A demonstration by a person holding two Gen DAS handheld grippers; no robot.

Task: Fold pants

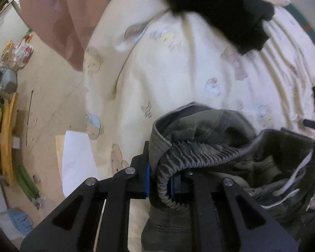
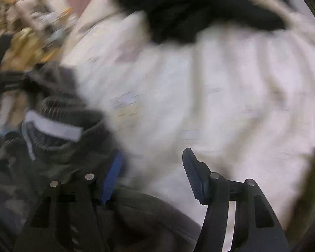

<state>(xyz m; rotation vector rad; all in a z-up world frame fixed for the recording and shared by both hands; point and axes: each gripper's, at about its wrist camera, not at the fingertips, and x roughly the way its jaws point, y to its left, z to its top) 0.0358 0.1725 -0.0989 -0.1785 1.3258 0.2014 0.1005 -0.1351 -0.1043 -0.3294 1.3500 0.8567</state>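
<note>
- Left gripper (image 1: 160,181) pinches the gathered elastic waistband of the grey-green camouflage cotton pants (image 1: 210,147), which hang bunched over the near edge of the cream bear-print bedsheet (image 1: 168,79).
- Right gripper (image 2: 152,176) spread, nothing between its jaws; pants just left.
- I judge 1 step pending: regrip waistband's opposite end, then stretch flat.

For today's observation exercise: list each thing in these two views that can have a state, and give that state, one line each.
left gripper: shut on the pants' elastic waistband.
right gripper: open, nothing between its pads.
camouflage pants: bunched, not yet folded, waistband held up.
black garment: crumpled on the sheet.
patterned bed sheet: spread, wrinkled.
</note>
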